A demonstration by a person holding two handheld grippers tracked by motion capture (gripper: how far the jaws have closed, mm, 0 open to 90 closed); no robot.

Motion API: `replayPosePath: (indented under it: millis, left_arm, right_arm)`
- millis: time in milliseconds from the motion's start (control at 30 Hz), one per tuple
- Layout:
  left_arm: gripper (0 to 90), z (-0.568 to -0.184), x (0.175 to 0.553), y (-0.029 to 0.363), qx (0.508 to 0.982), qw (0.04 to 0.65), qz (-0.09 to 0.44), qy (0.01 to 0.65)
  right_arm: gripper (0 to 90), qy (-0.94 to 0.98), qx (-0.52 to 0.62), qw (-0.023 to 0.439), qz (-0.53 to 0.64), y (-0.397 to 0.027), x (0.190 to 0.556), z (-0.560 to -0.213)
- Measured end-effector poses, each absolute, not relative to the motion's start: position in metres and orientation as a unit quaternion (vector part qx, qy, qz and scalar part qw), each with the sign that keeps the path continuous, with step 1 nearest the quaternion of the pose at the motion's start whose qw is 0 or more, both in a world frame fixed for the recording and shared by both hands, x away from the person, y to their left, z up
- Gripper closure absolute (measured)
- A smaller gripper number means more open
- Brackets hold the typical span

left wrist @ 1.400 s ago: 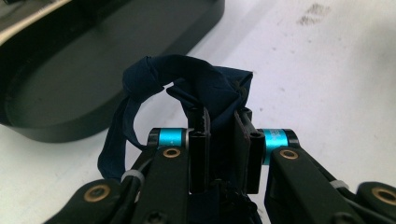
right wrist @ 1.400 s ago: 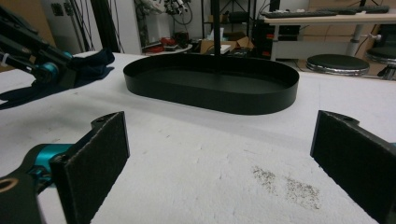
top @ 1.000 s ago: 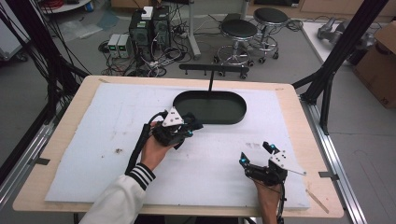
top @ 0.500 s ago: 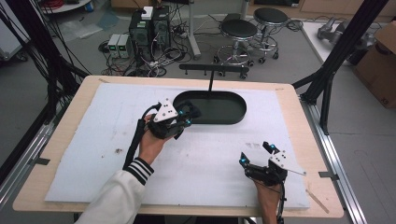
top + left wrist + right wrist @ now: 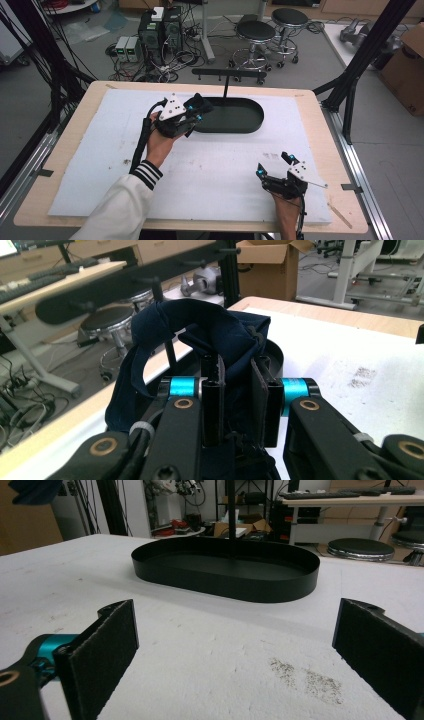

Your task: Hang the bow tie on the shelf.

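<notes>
Left gripper (image 5: 235, 405) clamped on navy cloth (image 5: 200, 340), raised at tray (image 5: 235, 116) edge, probably for hanging; right gripper (image 5: 235, 655) wide open, empty, near tray.

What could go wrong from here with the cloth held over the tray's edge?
1. The left gripper pinches only a fold of the dark blue cloth; it could slip out.
2. A loose loop hangs on one side and might catch the black tray's rim or upright post.
3. The right gripper rests open, apart from the cloth, so can't catch a drop.
</notes>
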State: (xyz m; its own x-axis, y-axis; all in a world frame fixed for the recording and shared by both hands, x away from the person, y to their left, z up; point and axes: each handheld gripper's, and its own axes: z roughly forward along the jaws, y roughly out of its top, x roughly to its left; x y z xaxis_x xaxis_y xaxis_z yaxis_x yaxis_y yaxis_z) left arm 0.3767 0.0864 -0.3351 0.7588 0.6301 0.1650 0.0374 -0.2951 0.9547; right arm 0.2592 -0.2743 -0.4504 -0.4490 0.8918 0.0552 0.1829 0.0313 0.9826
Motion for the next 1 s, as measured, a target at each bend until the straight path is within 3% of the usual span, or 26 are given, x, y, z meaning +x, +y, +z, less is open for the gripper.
replayPosePath:
  millis: [333,1000]
  left_arm:
    - [77.8,-0.312,0.396,0.083,0.751,0.553,0.284,0.224]
    - [77.8,-0.304,0.435,0.081,0.733,0.576,0.246,0.266]
  right_arm:
    - [3.4,0.644,0.418,0.317,0.557,-0.274,0.259,-0.450]
    - [3.4,0.645,0.420,0.313,0.557,-0.275,0.260,-0.450]
